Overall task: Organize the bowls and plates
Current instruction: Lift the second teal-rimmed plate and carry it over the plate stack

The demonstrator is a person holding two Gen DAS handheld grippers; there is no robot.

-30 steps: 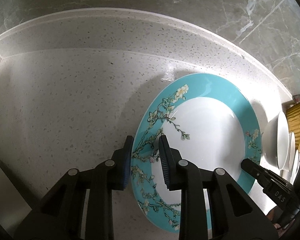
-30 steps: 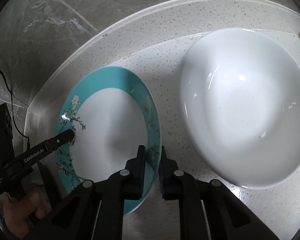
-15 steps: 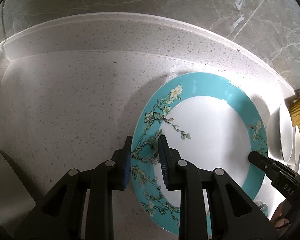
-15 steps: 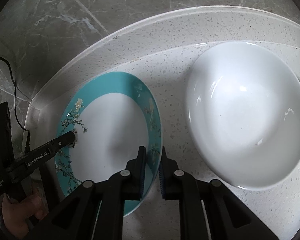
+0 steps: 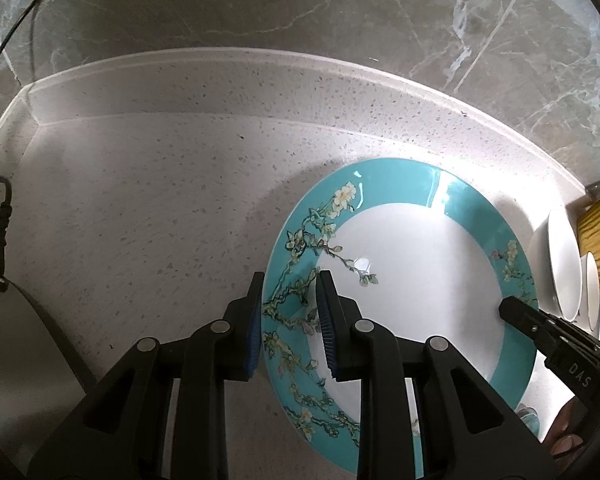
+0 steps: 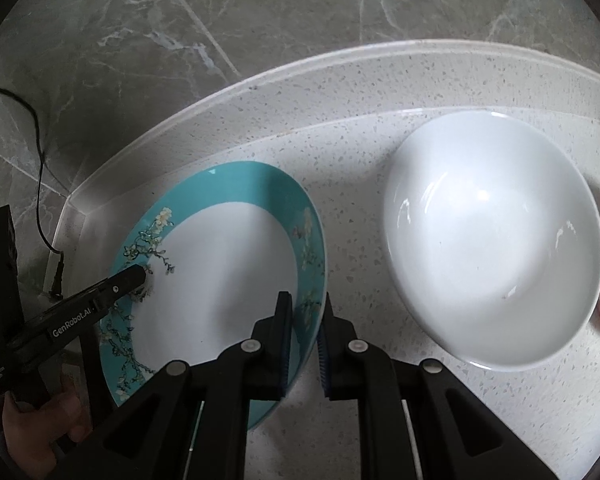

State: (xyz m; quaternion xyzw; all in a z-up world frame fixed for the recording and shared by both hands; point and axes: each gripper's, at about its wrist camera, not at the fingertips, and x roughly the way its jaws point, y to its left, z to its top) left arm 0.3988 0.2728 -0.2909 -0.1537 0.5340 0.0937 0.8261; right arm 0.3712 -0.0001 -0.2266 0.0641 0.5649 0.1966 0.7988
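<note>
Teal-rimmed and white in the middle, with a blossom-branch pattern, the plate [image 5: 412, 300] is held tilted above the speckled tabletop [image 5: 140, 208], near its back edge where a low upstand meets the grey marble wall [image 5: 260, 4]. The plate's left rim is clamped by the left claw [image 5: 288, 320], narrow, one pad above and one below the rim. Its opposite rim is pinched in the same way by the right claw [image 6: 304, 328], nearly closed. A white bowl [image 6: 488, 240] is seen resting on the tabletop just beside the plate, toward the right edge. More white dishes [image 5: 564, 264] are stood on edge at the far right. A black cable [image 6: 40, 152] is seen at the back left corner.
</note>
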